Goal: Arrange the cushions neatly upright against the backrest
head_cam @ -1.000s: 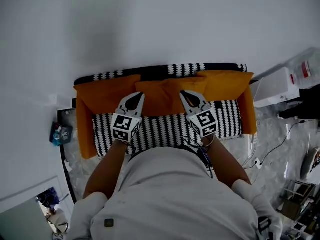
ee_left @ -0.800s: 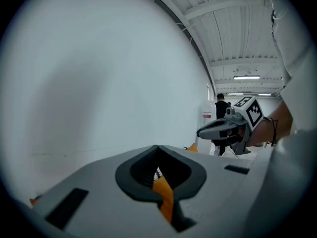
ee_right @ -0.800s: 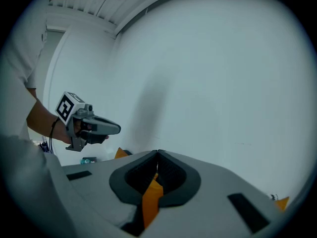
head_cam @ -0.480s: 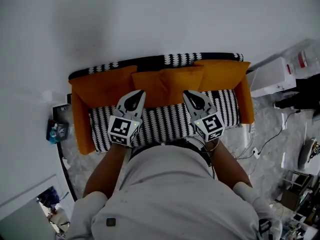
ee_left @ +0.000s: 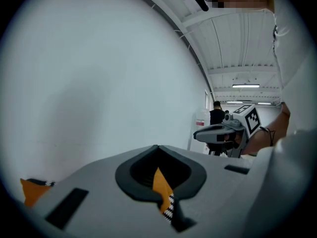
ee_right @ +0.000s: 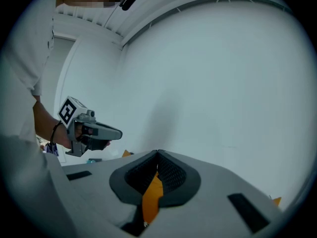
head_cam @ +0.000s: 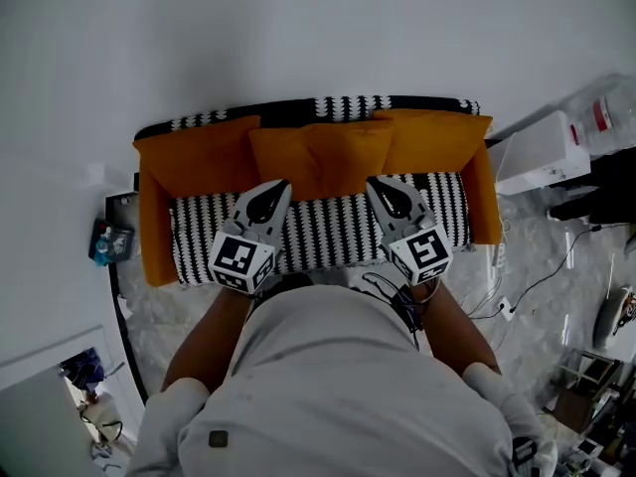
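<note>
White wall [head_cam: 298,28] fills the room ahead of both pairs of jaws, bare and wide. A pale marbled floor [head_cam: 537,296] runs round the sofa, open to the right of the right jaws apart from loose cables and a white box [head_cam: 542,162].

The black-and-white patterned sofa [head_cam: 318,237] stands with its backrest [head_cam: 328,109] against the wall, its striped seat lying under the jaw tips. Three orange cushions lean along the backrest, just ahead of the jaws and touching edge to edge. The left cushion [head_cam: 194,152] is beyond the left jaws, the middle cushion [head_cam: 318,157] ahead of the gap between the grippers, and the right cushion [head_cam: 432,142] beyond the right jaws. Orange side pads cover both arms of the sofa, outside each gripper.

The left gripper [head_cam: 275,185] and the right gripper [head_cam: 376,183] hang over the seat, well apart. Each has its jaws fully together with nothing between them.

A dark stand [head_cam: 127,229] sits left of the left jaws.
</note>
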### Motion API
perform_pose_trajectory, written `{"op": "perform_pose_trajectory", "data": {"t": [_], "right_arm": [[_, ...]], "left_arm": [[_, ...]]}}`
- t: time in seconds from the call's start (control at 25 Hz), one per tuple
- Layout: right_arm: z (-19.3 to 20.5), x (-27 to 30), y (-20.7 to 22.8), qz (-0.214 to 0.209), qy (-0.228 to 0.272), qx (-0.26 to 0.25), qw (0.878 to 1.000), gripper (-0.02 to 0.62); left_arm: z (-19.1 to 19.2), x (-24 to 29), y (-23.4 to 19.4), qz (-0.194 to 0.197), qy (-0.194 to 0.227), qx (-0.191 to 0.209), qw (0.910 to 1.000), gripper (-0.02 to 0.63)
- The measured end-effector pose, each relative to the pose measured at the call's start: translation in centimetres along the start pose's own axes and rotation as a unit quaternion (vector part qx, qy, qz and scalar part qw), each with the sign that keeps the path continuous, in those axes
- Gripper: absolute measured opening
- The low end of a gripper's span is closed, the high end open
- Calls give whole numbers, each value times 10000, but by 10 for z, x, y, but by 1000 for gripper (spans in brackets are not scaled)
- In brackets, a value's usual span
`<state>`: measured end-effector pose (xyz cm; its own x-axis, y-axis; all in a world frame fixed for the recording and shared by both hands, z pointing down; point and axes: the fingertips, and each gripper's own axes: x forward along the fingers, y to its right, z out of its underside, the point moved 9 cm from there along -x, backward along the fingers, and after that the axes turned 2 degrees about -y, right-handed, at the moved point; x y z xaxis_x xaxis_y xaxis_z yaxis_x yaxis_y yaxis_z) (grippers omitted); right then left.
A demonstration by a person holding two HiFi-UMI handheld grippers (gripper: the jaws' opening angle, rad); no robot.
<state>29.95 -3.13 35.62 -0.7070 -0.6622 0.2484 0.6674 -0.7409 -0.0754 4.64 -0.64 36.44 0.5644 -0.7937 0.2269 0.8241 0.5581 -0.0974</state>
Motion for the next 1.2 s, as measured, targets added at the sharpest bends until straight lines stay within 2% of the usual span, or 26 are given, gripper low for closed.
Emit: {"op": "perform_pose_trajectory", "data": {"t": [0.48,0.64,0.88,1.2], "right_arm": [[48,-170,1,-449,169,-128,9988,26],[57,-216,-6,-557,260,-150,9980,26],[58,-262,-19,-669,363,-162,9970,26],[55,-281,-33,-703,442,-175,9964,26]], "left_arm": [[16,-36,186,-491,144,153,9986,9],[24,-54,236,-615,147,169,9979,9],[18,-77,278,-780,253,305,9962,9],[18,-93,293,-850,325,297,9954,9]]}}
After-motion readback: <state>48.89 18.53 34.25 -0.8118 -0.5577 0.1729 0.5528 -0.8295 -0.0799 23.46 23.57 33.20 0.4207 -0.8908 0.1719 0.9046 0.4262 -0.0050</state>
